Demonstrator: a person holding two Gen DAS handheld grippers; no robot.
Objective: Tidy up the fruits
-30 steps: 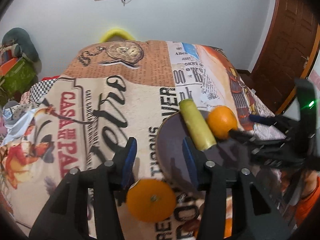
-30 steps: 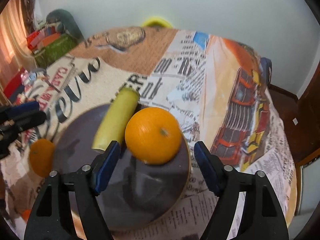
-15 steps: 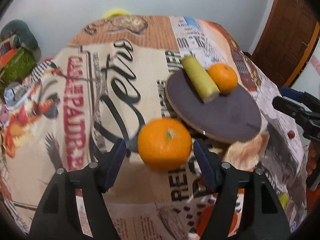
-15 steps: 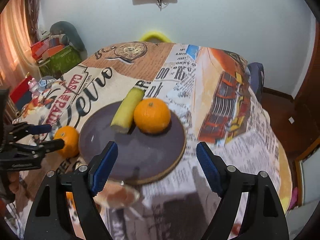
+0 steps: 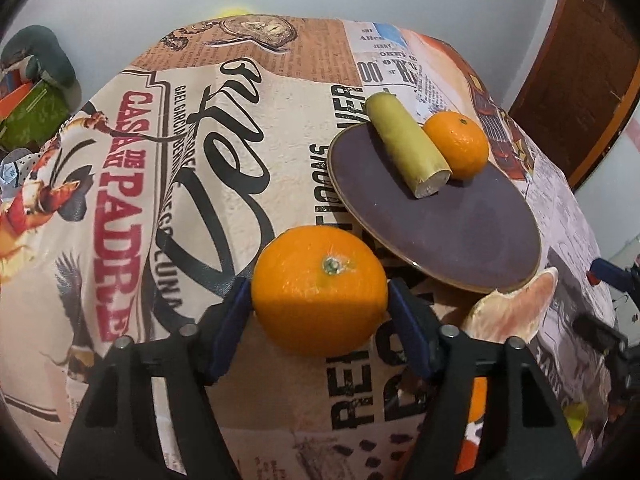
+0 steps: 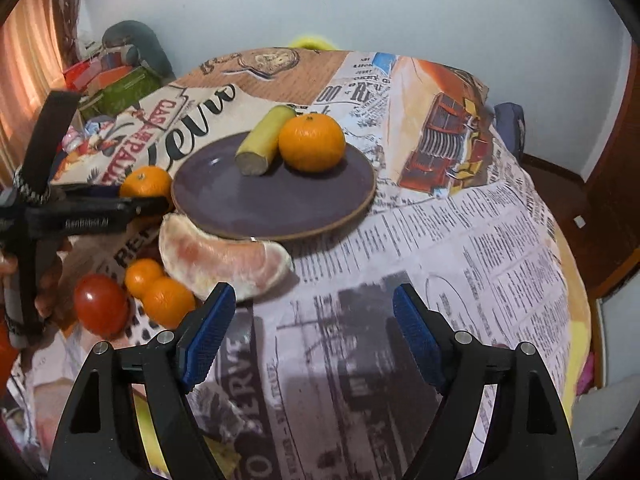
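Observation:
A dark purple plate point(image 5: 472, 236) point(image 6: 224, 204) holds a yellow-green banana piece point(image 5: 404, 144) point(image 6: 262, 144) and an orange point(image 5: 458, 144) point(image 6: 312, 142). My left gripper point(image 5: 318, 312) is shut on a second orange point(image 5: 320, 290), just left of the plate's near rim; it shows in the right wrist view point(image 6: 146, 184) too. A peeled grapefruit wedge point(image 6: 222, 258) point(image 5: 508, 308) lies in front of the plate. My right gripper point(image 6: 314, 328) is open and empty, near of the wedge and plate.
Two small oranges point(image 6: 160, 290) and a red tomato point(image 6: 100, 308) lie at the near left of the table. The printed tablecloth point(image 6: 460, 240) covers a round table. Boxes and clutter point(image 6: 120, 80) stand at the far left; a wooden door point(image 5: 580, 80) is at the right.
My left gripper has closed its fingers onto the orange. My right gripper has drawn back from the plate toward the table's near side, still open.

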